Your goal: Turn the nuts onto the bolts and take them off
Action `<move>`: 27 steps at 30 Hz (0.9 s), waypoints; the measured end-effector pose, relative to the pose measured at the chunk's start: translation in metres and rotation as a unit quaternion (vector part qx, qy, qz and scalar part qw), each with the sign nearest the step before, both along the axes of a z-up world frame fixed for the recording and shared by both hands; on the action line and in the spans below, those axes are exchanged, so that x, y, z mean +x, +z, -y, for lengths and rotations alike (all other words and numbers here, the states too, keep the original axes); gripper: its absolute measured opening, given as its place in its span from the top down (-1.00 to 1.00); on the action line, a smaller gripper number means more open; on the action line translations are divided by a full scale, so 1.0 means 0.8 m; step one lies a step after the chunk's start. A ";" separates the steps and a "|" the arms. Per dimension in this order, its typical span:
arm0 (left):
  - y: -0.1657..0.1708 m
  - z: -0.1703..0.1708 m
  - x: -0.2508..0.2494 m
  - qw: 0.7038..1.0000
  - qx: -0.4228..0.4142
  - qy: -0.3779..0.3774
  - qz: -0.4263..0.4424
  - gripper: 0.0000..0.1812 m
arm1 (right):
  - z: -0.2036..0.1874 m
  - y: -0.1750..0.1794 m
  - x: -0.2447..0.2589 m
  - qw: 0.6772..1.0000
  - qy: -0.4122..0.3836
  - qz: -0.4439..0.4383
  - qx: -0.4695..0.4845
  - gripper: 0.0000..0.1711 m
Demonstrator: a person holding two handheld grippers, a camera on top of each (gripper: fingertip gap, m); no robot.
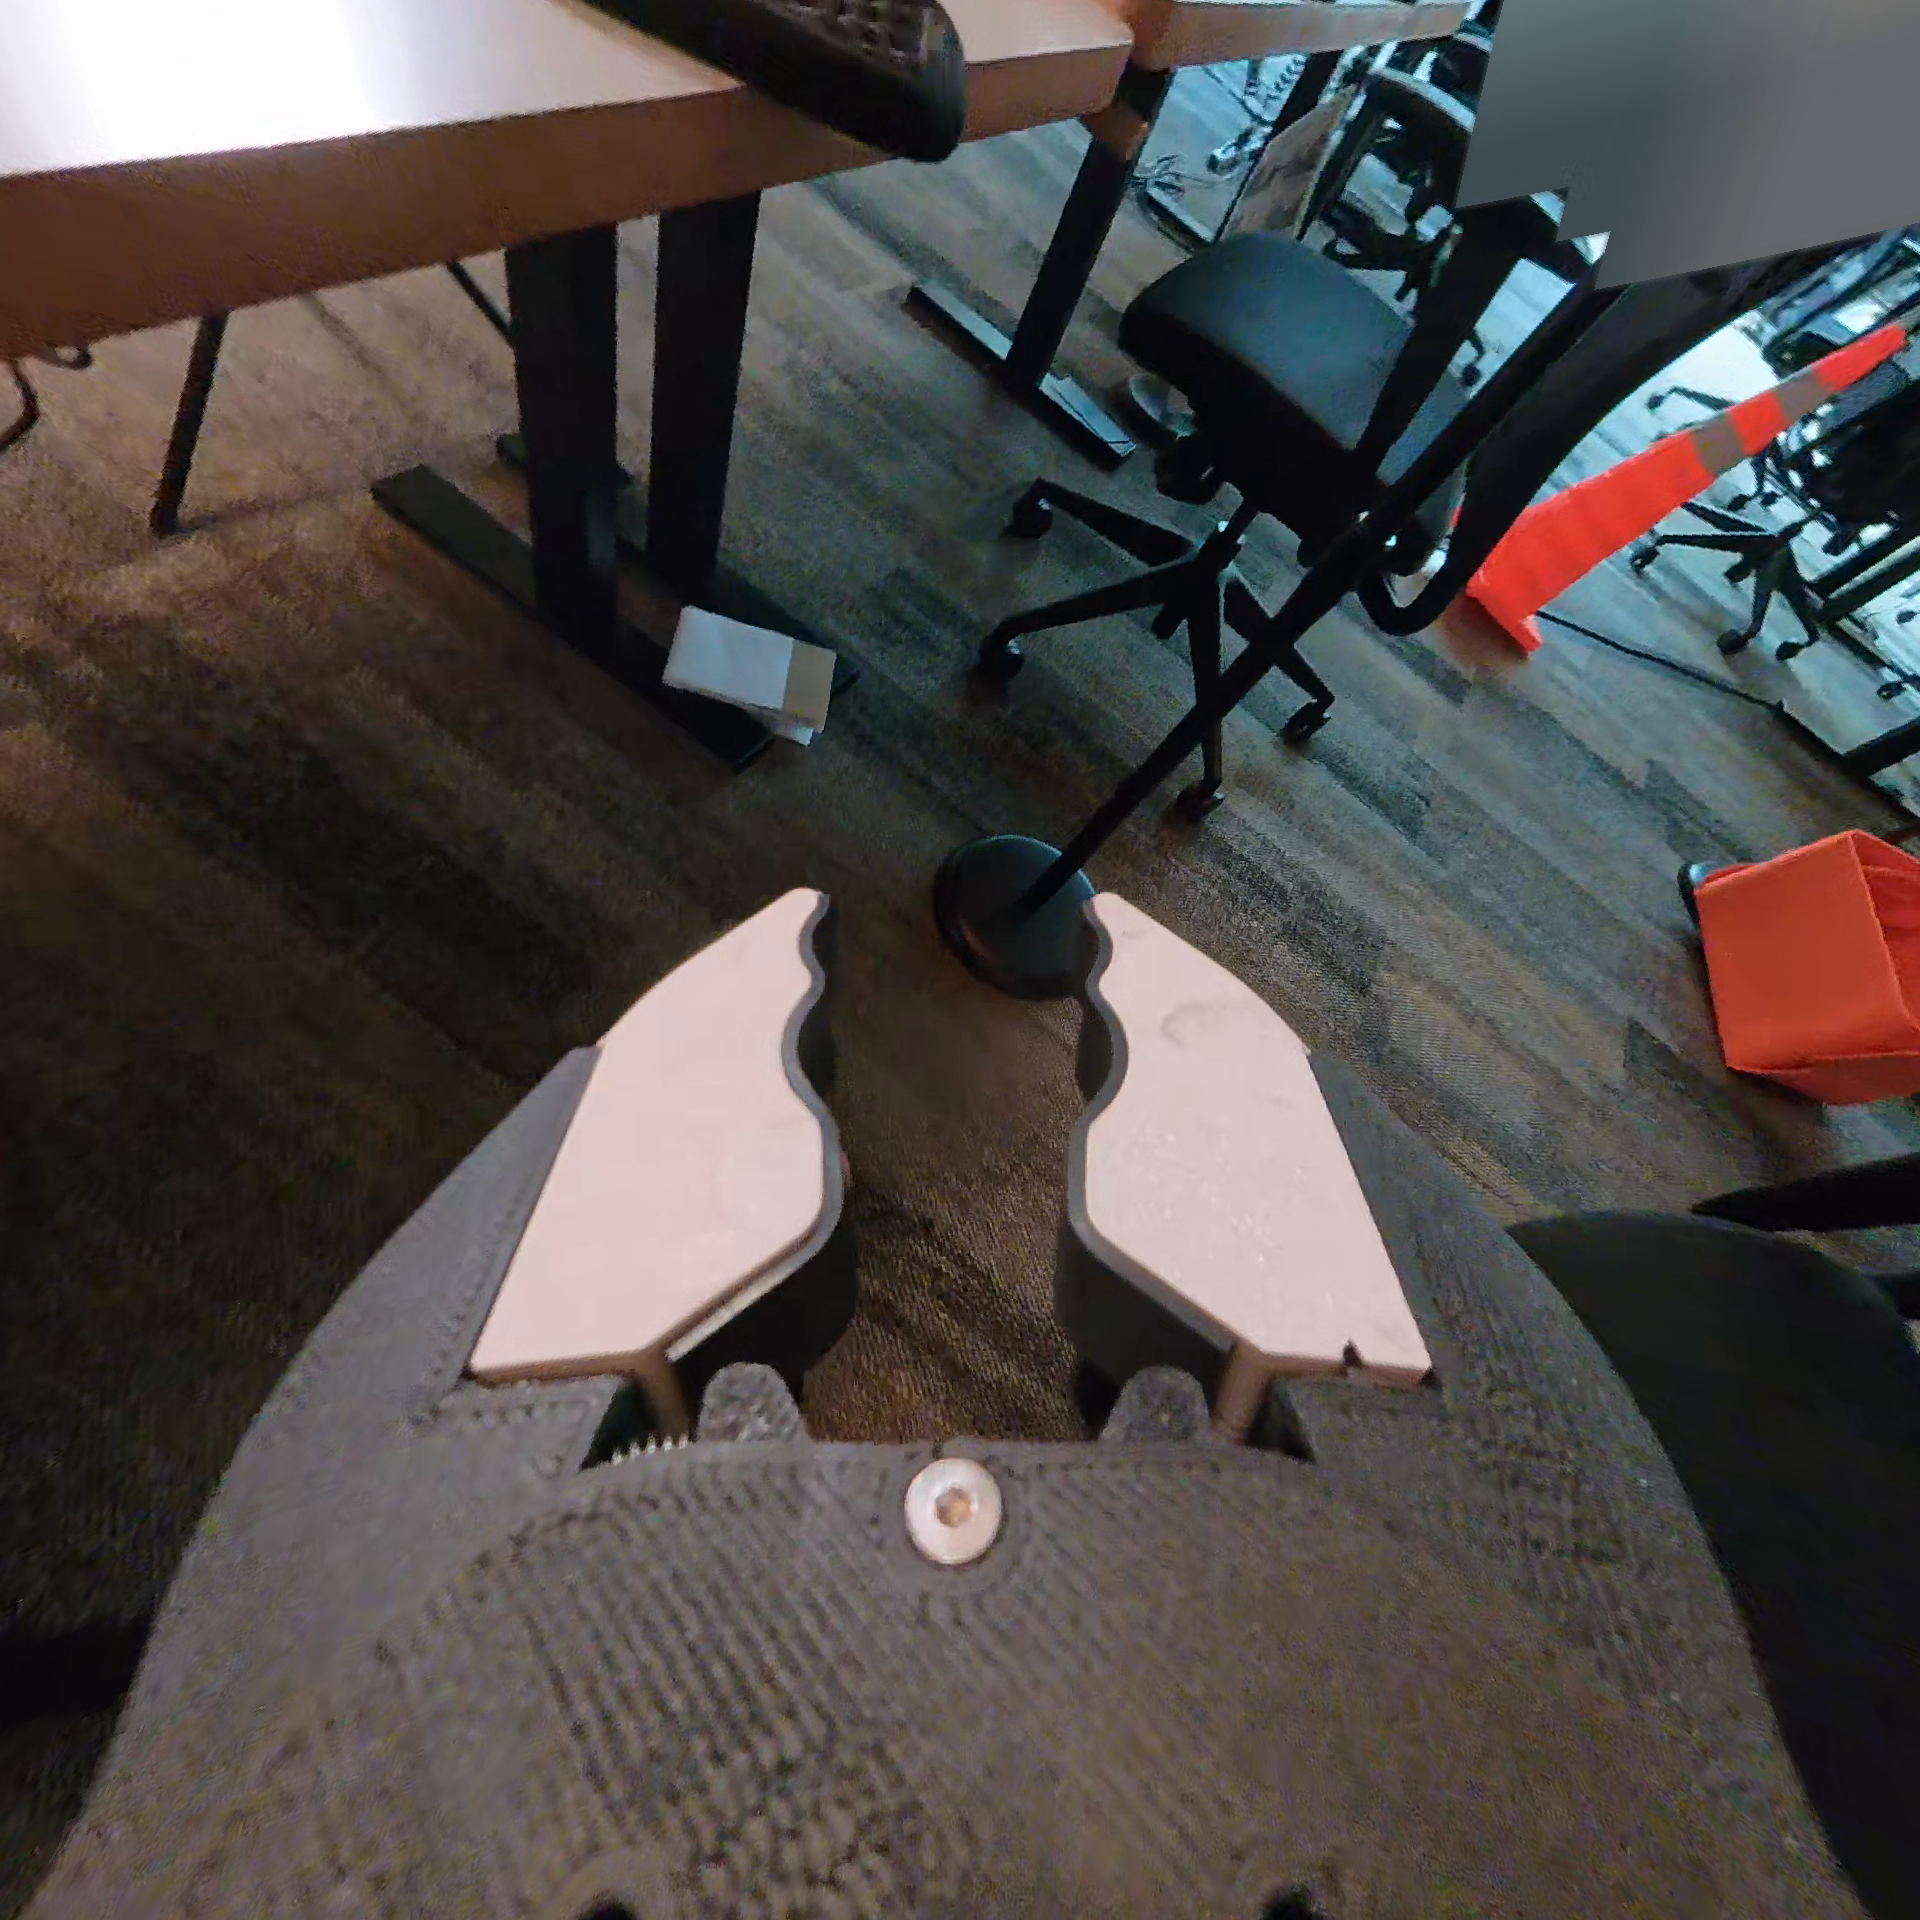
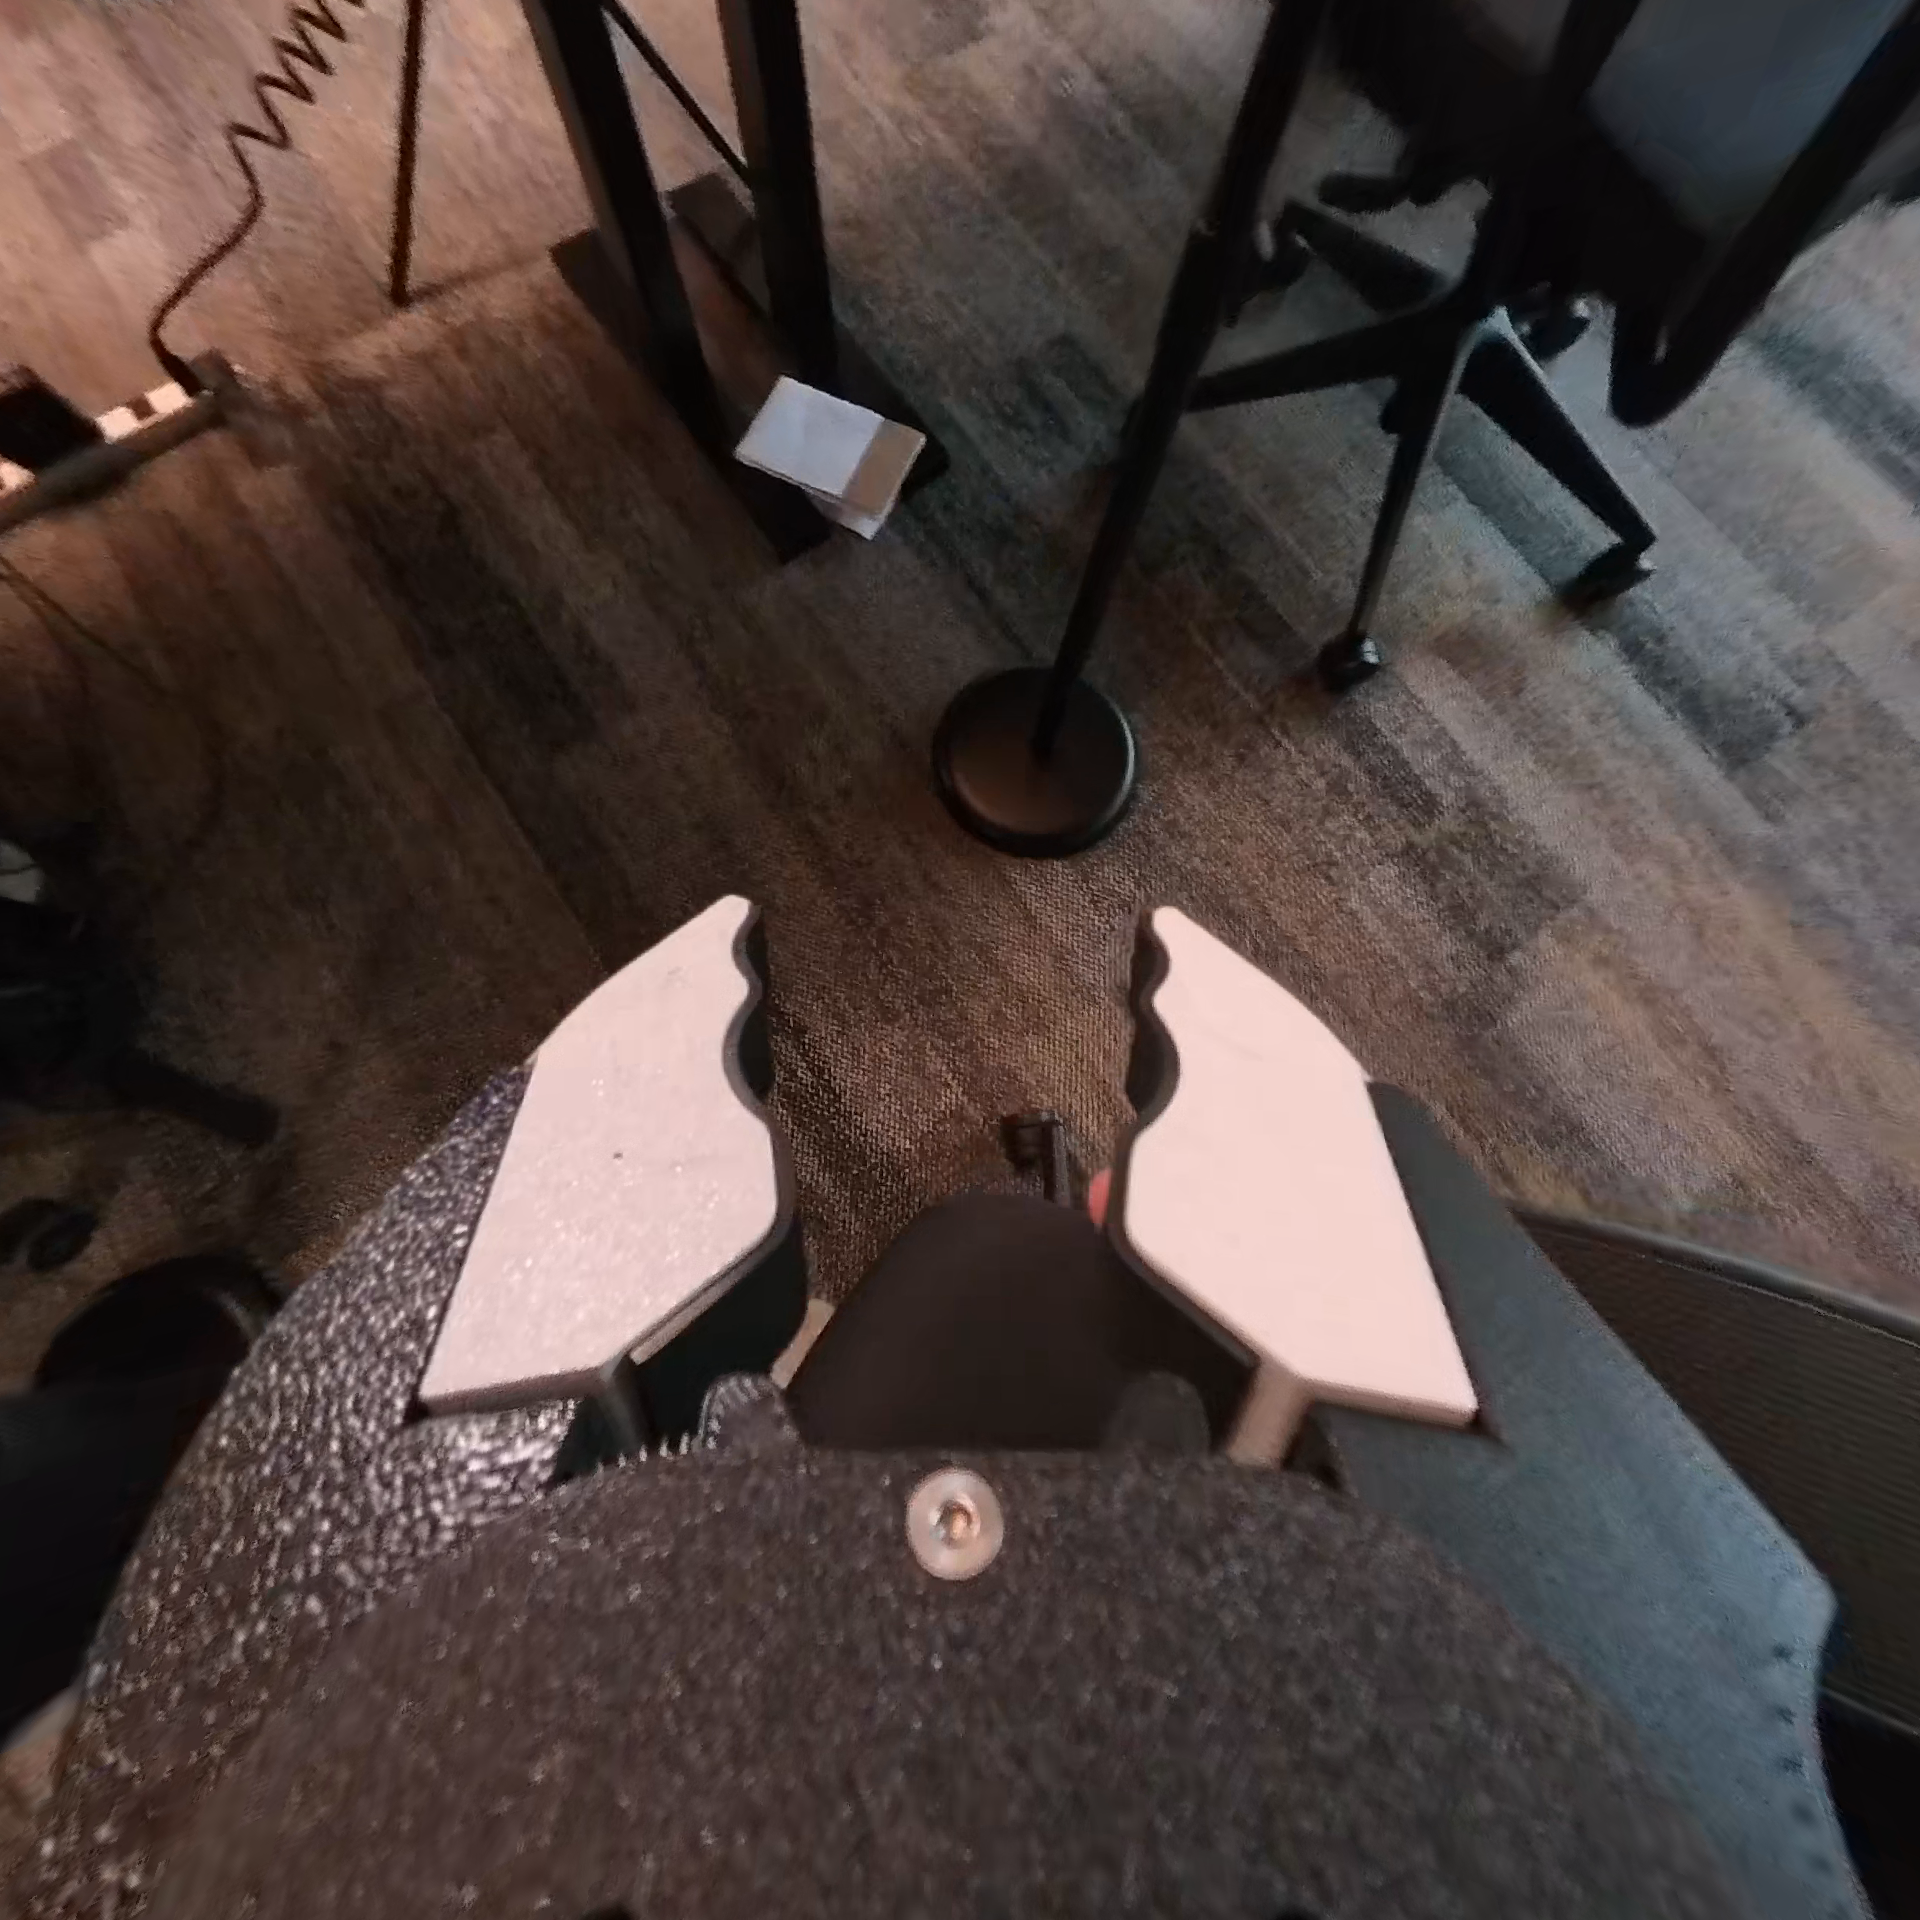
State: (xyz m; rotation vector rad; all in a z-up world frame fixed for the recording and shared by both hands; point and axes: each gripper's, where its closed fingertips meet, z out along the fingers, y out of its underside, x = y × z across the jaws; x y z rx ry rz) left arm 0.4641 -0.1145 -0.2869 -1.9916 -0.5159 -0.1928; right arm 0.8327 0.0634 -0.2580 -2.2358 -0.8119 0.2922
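No nuts or bolts show in either view. My left gripper (image 1: 956, 914) is open and empty, held low and pointing down at the carpet just in front of a black round stand base (image 1: 1003, 909). My right gripper (image 2: 951, 925) is open and empty too, pointing down at the carpet below the same stand base (image 2: 1034, 758). A dark object (image 2: 987, 1309) with a small black part and a red bit beside it sits low between the right gripper's fingers; I cannot tell what it is.
A wooden table (image 1: 364, 177) with black legs stands at the back left, a black keyboard (image 1: 831, 62) on its edge. A white box (image 1: 748, 665) (image 2: 826, 452) lies by the table foot. A black stool (image 1: 1278, 343), orange cone (image 1: 1621, 509), orange box (image 1: 1818, 966) and power strip (image 2: 114, 426) stand around. Across from one pair of fingers to the other is roughly 40 centimeters. My left gripper is the nearer one to the black keyboard (image 1: 831, 62): about 35 centimeters, against 50 centimeters.
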 end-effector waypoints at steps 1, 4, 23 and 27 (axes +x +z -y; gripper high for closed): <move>-0.002 -0.015 -0.009 1.000 0.005 -0.012 -0.004 0.51 | -0.006 0.002 -0.003 1.000 -0.012 0.008 -0.007 0.20; -0.015 -0.062 -0.046 0.998 0.021 -0.058 -0.029 0.51 | -0.016 0.014 -0.030 0.998 -0.028 0.048 -0.003 0.22; -0.085 -0.040 -0.133 0.988 -0.023 -0.152 -0.019 0.48 | -0.041 -0.051 -0.186 0.995 -0.053 0.065 -0.055 0.20; -0.065 -0.044 -0.109 0.986 -0.027 -0.164 -0.030 0.48 | -0.045 -0.040 -0.167 0.997 -0.066 0.027 -0.034 0.19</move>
